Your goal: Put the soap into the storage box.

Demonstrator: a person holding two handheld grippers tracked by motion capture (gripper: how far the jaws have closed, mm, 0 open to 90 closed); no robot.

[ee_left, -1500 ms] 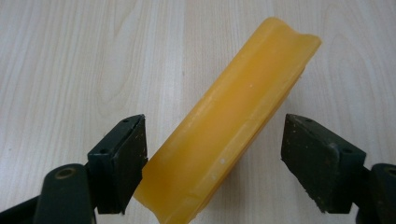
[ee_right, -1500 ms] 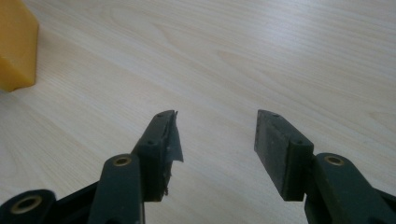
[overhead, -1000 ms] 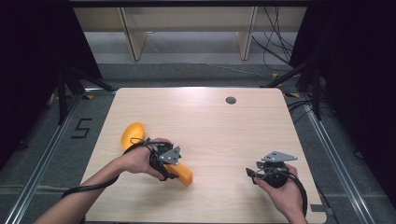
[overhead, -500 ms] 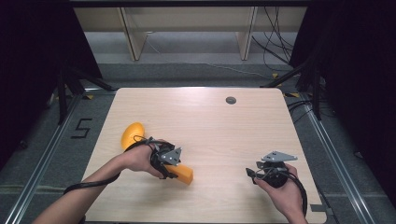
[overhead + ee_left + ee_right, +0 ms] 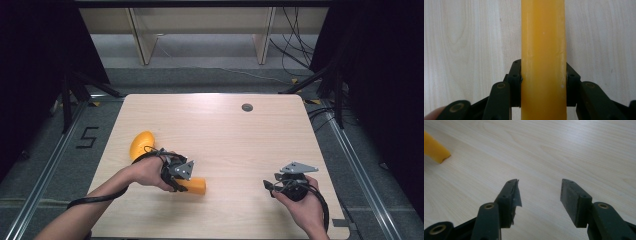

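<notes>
Lifting should wait until the clamp feels square: the left gripper [image 5: 543,80], whose jaws have just been closing, now presses both pads on the straight handle of the orange scoop [image 5: 543,50] lying on the surface [image 5: 240,140]; the right gripper [image 5: 539,192] rests nearby, jaws apart, holding nothing

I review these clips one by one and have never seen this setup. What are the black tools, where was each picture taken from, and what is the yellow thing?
A person sits at a wooden table with a hand-held gripper in each hand. One picture looks down from above; the other two come from cameras riding on each tool. The left gripper has just been closing and now clamps the handle of a yellow scoop-like tool, which lies on the table. The right gripper stands open over bare wood, holding nothing.
</notes>
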